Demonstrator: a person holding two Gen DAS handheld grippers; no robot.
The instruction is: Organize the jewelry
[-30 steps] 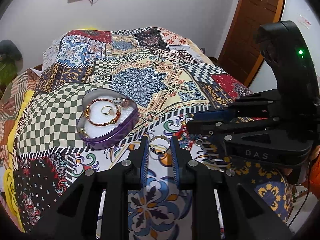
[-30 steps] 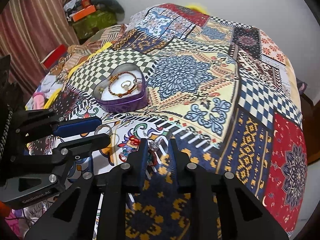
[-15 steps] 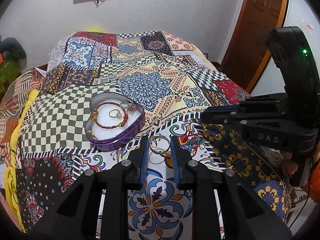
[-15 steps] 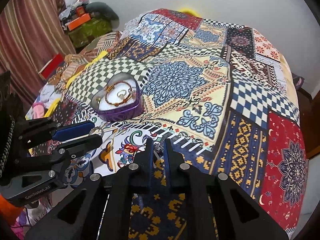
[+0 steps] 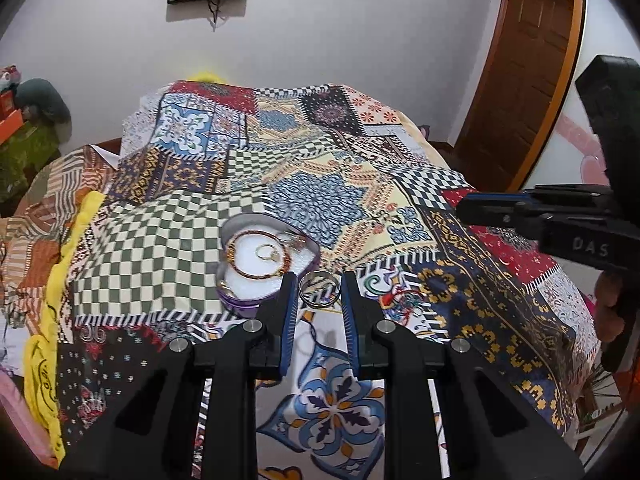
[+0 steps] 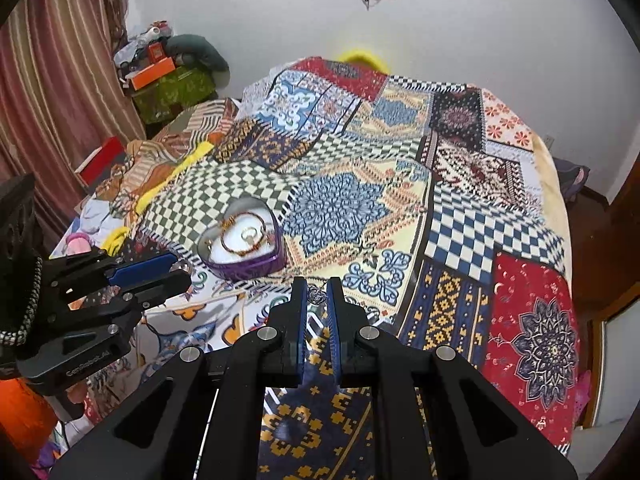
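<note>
Left wrist view: the left gripper [image 5: 319, 294], raised higher above the patchwork bedspread [image 5: 320, 204] than a second earlier, is clamped on a silver metal bangle [image 5: 319, 287], just beside the purple heart-shaped tin [image 5: 266, 258].

Right wrist view: the right gripper [image 6: 318, 295], narrowed since the earlier frame, is pinched on a small silvery ornament [image 6: 317, 295]. A beaded bracelet [image 6: 243, 237] and gold ring [image 6: 249, 233] are seen on the tin's white padding.

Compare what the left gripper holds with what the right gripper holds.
The left gripper holds a plain silver ring, wide and open; the right gripper pinches a small ornate silver piece, jaws far narrower. Both are held above the patterned bedspread, outside the heart-shaped tin.
</note>
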